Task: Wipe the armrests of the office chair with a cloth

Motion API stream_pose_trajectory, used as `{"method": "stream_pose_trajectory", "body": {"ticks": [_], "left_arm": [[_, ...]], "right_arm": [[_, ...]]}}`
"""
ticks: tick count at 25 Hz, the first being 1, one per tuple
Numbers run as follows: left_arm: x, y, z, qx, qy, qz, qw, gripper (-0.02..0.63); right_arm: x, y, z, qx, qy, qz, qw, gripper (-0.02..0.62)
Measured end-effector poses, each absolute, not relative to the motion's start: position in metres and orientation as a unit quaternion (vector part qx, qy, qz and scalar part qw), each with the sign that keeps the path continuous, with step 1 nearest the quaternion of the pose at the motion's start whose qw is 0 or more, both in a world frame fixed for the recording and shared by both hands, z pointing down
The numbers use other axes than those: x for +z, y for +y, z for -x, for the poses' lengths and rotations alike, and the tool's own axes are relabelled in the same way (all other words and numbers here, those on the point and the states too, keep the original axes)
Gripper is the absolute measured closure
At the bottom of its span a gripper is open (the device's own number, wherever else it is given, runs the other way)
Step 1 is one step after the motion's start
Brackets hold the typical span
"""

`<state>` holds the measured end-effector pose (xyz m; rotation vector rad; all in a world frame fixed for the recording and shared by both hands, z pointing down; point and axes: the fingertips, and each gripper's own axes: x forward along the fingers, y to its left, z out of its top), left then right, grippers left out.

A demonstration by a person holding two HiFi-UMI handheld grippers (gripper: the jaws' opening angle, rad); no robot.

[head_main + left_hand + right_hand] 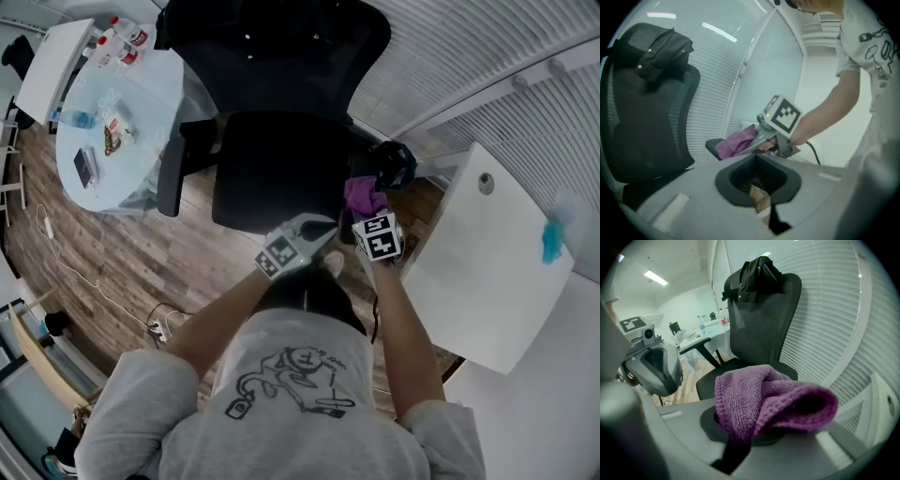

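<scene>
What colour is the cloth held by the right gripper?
Purple; the cloth shows best in the right gripper view.

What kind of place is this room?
Most likely an office or a meeting room. A mesh-backed chair stands by a white table, slatted blinds cover the wall behind them, and a round table holds bottles.

The purple cloth (764,404) drapes over the right gripper (739,444), hiding its jaws. It also covers most of the armrest (711,146). Small things (112,131) on the far left bench (159,84) are too small to tell.
</scene>
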<state>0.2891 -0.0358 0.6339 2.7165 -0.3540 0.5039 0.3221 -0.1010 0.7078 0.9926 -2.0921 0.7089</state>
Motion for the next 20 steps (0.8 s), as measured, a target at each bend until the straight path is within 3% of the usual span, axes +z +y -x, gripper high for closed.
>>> {"method": "stream_pose_trajectory", "body": {"ticks": [20], "left_arm": [[0.635,-0.043,-0.278,0.174,-0.14,-0.958,0.181,0.604]], "right_arm": [[0.717,-0.187,-0.329,0.283,-0.795,-0.386,0.372,0.56]]}}
